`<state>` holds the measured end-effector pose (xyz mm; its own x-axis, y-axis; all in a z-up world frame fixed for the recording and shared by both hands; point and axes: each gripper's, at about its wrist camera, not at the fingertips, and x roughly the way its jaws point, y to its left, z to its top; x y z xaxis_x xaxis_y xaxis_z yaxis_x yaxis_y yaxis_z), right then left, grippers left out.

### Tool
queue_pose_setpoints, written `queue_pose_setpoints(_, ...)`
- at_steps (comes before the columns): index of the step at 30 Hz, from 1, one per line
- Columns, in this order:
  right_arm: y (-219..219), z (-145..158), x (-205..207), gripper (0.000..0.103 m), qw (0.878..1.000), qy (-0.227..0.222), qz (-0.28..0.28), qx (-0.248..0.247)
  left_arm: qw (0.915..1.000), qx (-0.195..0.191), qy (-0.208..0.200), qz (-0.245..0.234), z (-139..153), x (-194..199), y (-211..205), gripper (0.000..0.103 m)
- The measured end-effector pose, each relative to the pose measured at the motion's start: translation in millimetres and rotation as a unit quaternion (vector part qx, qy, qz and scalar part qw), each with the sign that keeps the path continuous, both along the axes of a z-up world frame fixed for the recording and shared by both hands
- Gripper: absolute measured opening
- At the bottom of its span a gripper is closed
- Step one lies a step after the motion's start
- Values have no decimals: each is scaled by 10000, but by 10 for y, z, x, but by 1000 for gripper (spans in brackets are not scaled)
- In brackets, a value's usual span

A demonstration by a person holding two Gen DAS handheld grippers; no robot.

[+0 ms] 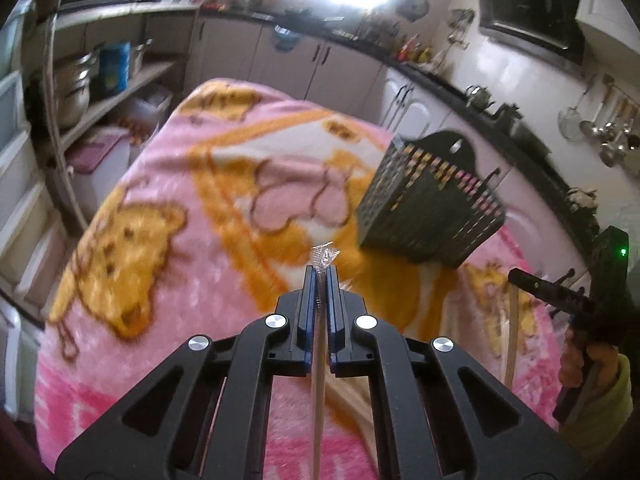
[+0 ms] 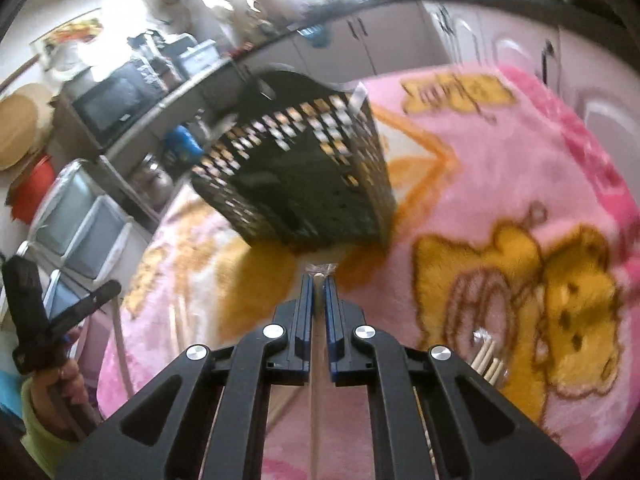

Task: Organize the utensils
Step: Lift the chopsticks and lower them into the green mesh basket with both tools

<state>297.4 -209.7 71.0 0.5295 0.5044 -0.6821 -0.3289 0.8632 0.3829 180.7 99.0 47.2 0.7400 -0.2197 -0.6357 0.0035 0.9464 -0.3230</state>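
My left gripper (image 1: 321, 272) is shut on a thin wooden chopstick in a clear wrapper (image 1: 326, 256), held above the pink blanket. My right gripper (image 2: 319, 278) is shut on another wrapped wooden chopstick (image 2: 319, 276). A black perforated utensil basket (image 1: 430, 204) stands on the blanket ahead and right of the left gripper; in the right wrist view the basket (image 2: 304, 172) is just ahead of the fingertips. The right gripper also shows at the right edge of the left wrist view (image 1: 520, 278), the left gripper at the left edge of the right wrist view (image 2: 108, 290).
A pink cartoon blanket (image 1: 160, 208) covers the table. Loose wooden chopsticks (image 2: 488, 360) lie on it at the right of the right wrist view. Shelves with pots (image 1: 76, 88) stand left, kitchen cabinets (image 1: 320, 64) and a counter behind.
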Motion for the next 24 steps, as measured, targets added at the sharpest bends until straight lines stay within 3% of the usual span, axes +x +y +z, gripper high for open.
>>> queue_pose_setpoints(12,-6,685,-171,6,9920,-1254,114,80,9951,97,-912,-361,777,186,-336,1)
queue_pose_setpoints(24,-70,1357,142,6,9713,-2362,-192,199,9846,261,-1612,-618,1408,716,-780,1)
